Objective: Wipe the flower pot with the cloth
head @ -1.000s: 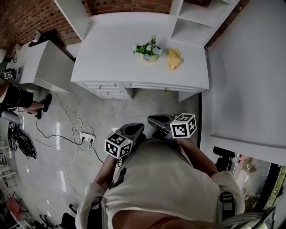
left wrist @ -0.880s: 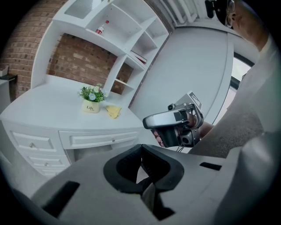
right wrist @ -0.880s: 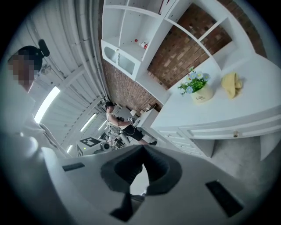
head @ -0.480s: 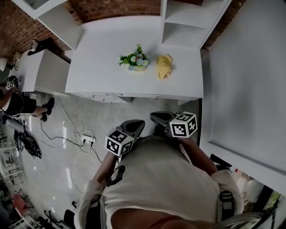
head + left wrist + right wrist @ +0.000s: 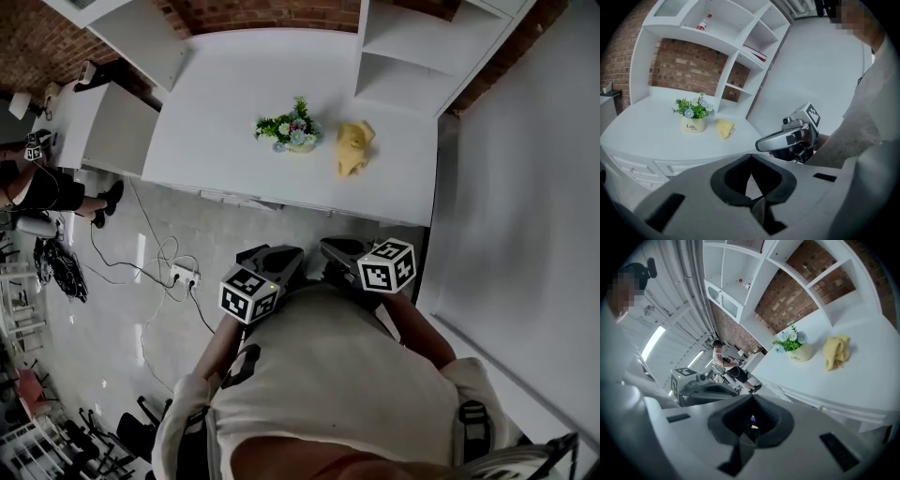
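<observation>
While left gripper (image 5: pixel 751 157) and right gripper (image 5: pixel 753 395) hang short of the counter's (image 5: pixel 234 112) near edge, jaws closed together on nothing, cloth (image 5: pixel 352 150) lies just beside flower pot (image 5: pixel 298 141), mid-counter; likely approach stage.

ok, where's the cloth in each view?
Head view: cloth upper middle, on the counter.
Left gripper view: cloth left of centre, mid-height.
Right gripper view: cloth right side, mid-height.
Shared landmark: the flower pot, just left of the cloth in all three.
</observation>
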Demonstrator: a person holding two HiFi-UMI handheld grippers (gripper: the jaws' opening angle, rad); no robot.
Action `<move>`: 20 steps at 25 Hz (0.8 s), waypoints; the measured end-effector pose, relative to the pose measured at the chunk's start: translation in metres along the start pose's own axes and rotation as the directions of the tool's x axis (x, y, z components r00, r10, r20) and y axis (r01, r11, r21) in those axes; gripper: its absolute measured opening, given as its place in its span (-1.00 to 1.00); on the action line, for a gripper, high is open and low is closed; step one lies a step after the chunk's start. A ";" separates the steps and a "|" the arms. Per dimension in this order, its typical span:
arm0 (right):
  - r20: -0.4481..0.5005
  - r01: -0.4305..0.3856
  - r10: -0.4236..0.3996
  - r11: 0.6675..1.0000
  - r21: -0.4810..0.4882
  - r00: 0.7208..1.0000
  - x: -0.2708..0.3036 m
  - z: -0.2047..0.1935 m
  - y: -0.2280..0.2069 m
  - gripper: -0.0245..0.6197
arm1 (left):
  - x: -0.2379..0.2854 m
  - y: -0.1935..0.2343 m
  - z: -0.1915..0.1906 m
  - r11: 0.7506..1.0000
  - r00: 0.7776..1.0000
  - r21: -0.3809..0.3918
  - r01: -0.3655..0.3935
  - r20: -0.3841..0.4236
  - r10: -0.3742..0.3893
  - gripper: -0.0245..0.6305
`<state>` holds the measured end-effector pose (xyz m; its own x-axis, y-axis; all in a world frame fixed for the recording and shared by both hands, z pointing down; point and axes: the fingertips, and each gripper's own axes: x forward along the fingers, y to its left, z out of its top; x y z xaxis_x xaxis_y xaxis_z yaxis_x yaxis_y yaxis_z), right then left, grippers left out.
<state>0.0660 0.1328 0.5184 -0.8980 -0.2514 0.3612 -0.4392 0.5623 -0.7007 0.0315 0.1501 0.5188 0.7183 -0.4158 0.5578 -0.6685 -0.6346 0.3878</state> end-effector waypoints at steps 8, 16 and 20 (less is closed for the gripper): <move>0.089 0.146 -0.149 0.988 0.039 0.985 0.005 0.040 -0.031 -0.89 | 0.004 0.037 0.038 0.995 0.997 0.064 0.075 0.023 -0.076 -0.86; 0.086 0.283 -0.287 0.958 0.055 0.954 0.031 0.092 -0.059 -0.89 | -0.003 0.116 0.068 0.992 0.993 0.059 0.108 0.043 -0.111 -0.86; 0.109 0.379 -0.381 0.925 0.032 0.918 0.035 0.135 -0.076 -0.89 | -0.013 0.155 0.078 0.991 0.990 0.041 0.129 0.053 -0.131 -0.86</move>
<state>0.0638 -0.0247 0.5014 -0.6604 -0.5306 0.5314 -0.7477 0.3991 -0.5307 -0.0668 0.0065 0.5148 0.8090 -0.3627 0.4625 -0.5615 -0.7094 0.4260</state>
